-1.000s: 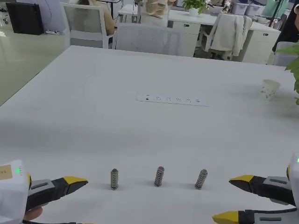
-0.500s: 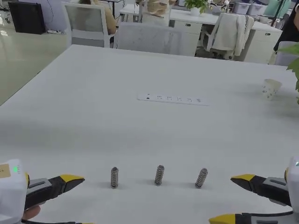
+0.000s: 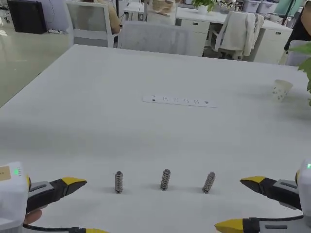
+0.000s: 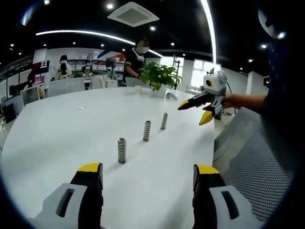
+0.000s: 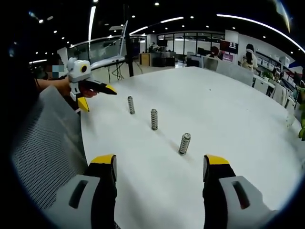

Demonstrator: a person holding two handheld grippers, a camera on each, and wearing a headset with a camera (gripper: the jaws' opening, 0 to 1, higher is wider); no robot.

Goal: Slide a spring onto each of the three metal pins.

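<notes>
Three coil springs stand upright in a row near the table's front edge: left spring point(image 3: 119, 182), middle spring point(image 3: 165, 179), right spring point(image 3: 209, 182). Whether pins are inside them I cannot tell. My left gripper point(image 3: 77, 206) is open at the lower left, a short way from the left spring point(image 4: 122, 150). My right gripper point(image 3: 240, 203) is open at the lower right, beside the right spring point(image 5: 184, 143). Nothing is between either pair of jaws. In the left gripper view, the right gripper point(image 4: 196, 111) appears far off; in the right gripper view, the left gripper point(image 5: 97, 97) does.
A white power strip point(image 3: 179, 101) lies flat at mid-table. A paper cup point(image 3: 281, 91) and plant leaves point(image 3: 305, 68) are at the far right. White table point(image 3: 97, 111) stretches wide; chairs point(image 3: 155, 39) and desks stand behind it. A mesh chair back point(image 4: 248, 152) is close to the front edge.
The head camera tipped slightly, shifting the scene a little. Both grippers sit slightly lower in the picture. The springs have not moved.
</notes>
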